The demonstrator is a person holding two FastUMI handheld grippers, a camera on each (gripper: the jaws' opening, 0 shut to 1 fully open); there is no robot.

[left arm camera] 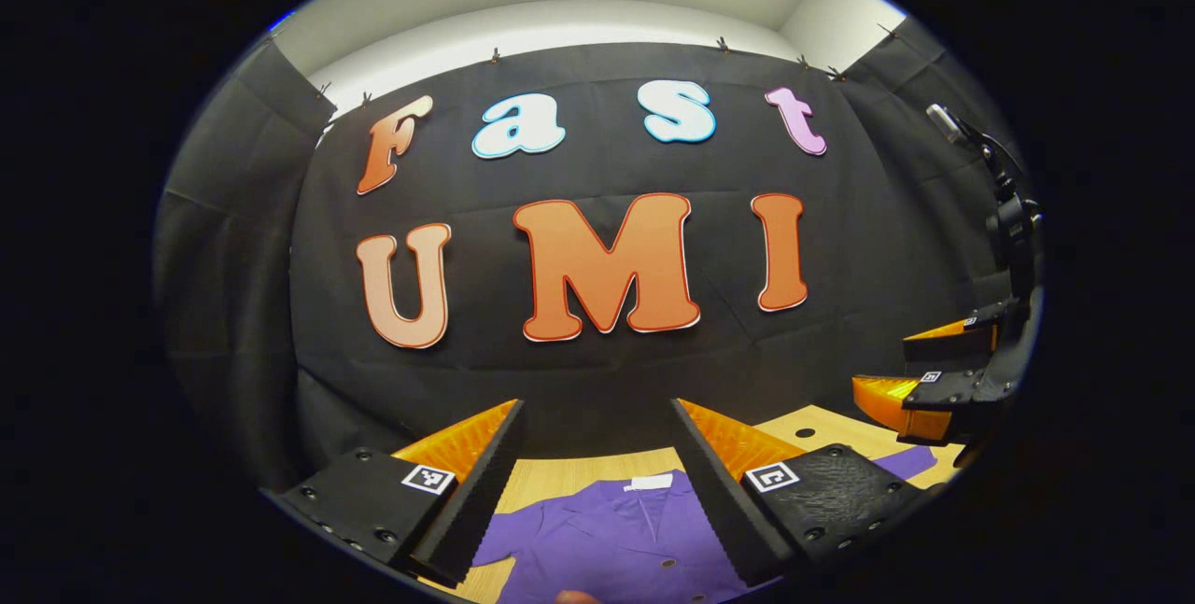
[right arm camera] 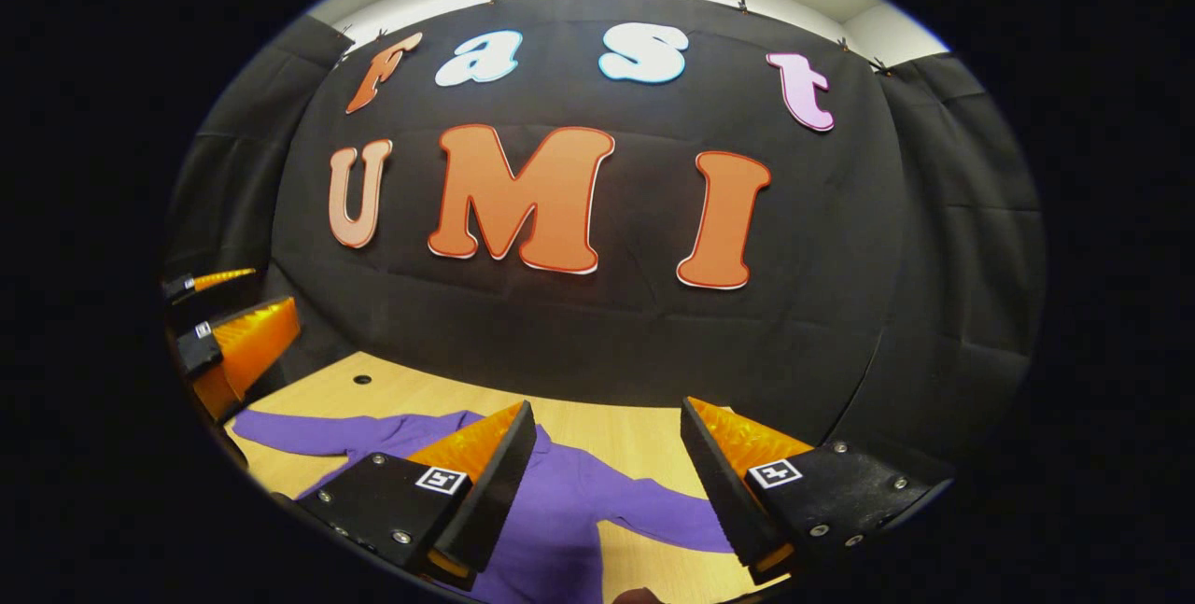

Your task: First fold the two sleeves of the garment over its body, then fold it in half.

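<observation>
Purple garment [left arm camera: 616, 529] lies partly hidden behind parted fingers [left arm camera: 485, 483].

Purple garment [left arm camera: 607, 539], pale wooden table [right arm camera: 616, 441], orange-and-black left tool [left arm camera: 597, 483]

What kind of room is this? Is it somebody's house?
Probably not a house. It looks like a small recording booth: black cloth hangs as walls, a wooden table holds a spread-out purple shirt, and the left gripper and right gripper wait open above it.
</observation>
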